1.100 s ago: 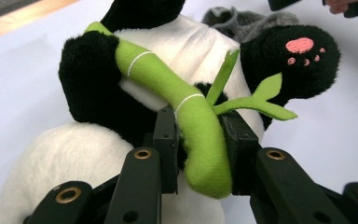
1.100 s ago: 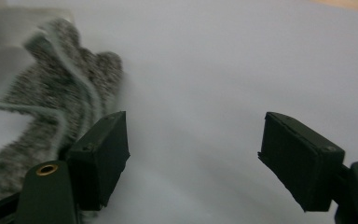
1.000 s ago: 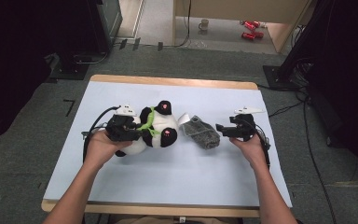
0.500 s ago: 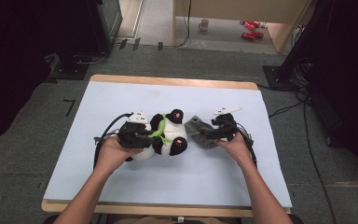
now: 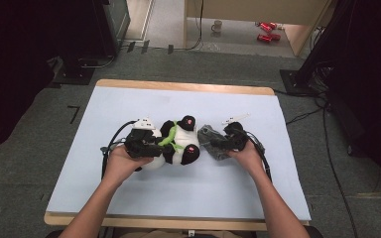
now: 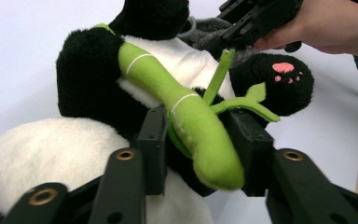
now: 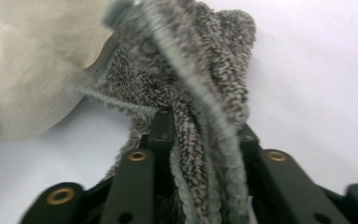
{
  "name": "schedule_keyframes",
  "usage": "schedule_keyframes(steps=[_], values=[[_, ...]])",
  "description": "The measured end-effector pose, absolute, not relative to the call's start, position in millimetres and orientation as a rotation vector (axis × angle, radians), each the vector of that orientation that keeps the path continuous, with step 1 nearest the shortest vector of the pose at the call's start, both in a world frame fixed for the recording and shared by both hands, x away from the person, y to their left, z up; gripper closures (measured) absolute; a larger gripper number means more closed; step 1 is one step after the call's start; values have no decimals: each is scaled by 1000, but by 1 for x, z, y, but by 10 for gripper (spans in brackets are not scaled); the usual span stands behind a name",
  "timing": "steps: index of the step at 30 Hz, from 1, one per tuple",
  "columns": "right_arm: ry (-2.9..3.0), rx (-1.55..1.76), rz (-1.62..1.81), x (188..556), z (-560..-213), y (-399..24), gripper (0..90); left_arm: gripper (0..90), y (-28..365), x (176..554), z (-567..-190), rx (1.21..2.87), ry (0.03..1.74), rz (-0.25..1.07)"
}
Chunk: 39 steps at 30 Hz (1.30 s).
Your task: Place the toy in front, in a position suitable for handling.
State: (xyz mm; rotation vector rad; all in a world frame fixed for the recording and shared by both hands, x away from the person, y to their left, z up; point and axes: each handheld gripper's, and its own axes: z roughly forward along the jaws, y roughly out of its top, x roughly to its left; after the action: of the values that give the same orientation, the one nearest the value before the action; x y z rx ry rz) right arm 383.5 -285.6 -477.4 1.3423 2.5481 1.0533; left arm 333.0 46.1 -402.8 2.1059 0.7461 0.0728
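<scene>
Looked like a lab or recording studio room, not a home. Wooden table (image 5: 178, 87) with a pale blue cover stood on grey carpet tile (image 5: 44, 148). Black curtains (image 5: 25, 59) hung on both sides, black stand bases (image 5: 79, 74) and cables (image 5: 327, 148) across the floor. Mug (image 5: 217, 25) and red cans (image 5: 264, 30) lay on the floor beyond a wooden desk (image 5: 297, 34).

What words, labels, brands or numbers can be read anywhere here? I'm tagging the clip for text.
None: no readable text.
Panda plush: a pink paw print on one foot, no lettering.
Red items on the floor: too small and blurred to tell any print.
Mug: too small to read.
</scene>
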Motion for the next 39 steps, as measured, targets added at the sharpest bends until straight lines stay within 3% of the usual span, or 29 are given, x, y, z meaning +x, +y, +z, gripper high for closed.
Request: schedule_keyframes(steps=[4, 12, 27, 39], values=[[2509, 1405, 1018, 383, -472, -291, 749, 480, 52, 331, -398, 2075, 744, 113], [2429, 1487, 1050, 383, -457, -309, 748, 377, 72, 334, -391, 2024, 785, 117], [2304, 1494, 1147, 366, -424, -323, 744, 335, 113, 332, -393, 1959, 849, 178], [2331, 1469, 1163, 363, -399, -307, 742, 318, 124, 317, -411, 1984, 888, 214]])
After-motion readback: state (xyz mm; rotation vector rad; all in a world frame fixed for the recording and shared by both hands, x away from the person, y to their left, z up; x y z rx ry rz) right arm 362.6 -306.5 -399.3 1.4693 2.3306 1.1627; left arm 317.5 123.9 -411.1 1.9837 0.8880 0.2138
